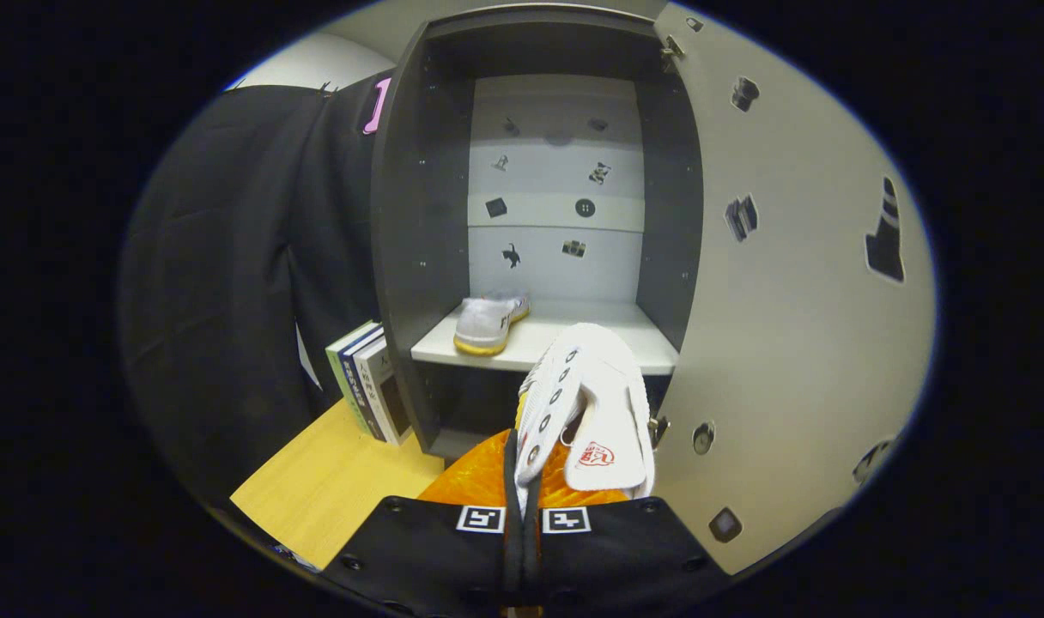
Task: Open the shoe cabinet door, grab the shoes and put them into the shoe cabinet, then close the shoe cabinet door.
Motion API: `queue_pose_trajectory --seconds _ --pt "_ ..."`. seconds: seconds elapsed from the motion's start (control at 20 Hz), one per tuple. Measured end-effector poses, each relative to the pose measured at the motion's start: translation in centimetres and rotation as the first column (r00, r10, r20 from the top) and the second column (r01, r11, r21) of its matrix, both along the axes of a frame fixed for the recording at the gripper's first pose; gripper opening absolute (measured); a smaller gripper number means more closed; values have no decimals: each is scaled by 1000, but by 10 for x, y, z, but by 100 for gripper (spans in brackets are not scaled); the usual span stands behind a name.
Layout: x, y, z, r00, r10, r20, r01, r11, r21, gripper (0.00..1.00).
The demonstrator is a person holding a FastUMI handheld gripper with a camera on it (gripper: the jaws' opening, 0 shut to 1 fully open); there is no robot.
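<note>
One shoe (490, 323) sits on the open cabinet (419, 257) shelf; the gripper (522, 493), closed on the second shoe (595, 403), holds it before that shelf, door (797, 300) unclosed.

Tool (523, 502) with square coded markers

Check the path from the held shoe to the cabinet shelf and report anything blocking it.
Nothing visible blocks it. The gripper is shut on the shoe; the door stands open, and the other shoe sits left on the shelf.
</note>
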State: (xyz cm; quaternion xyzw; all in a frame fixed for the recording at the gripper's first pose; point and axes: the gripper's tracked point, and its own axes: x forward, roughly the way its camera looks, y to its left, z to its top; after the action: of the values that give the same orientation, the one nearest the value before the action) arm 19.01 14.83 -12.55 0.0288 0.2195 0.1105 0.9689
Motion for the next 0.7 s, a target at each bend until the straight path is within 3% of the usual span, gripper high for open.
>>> queue_pose_trajectory --seconds 0.45,0.7 --pt "114 -2 67 994 -26 110 29 999 -24 2" --pt "183 -5 80 986 -57 155 71 994 -87 2"
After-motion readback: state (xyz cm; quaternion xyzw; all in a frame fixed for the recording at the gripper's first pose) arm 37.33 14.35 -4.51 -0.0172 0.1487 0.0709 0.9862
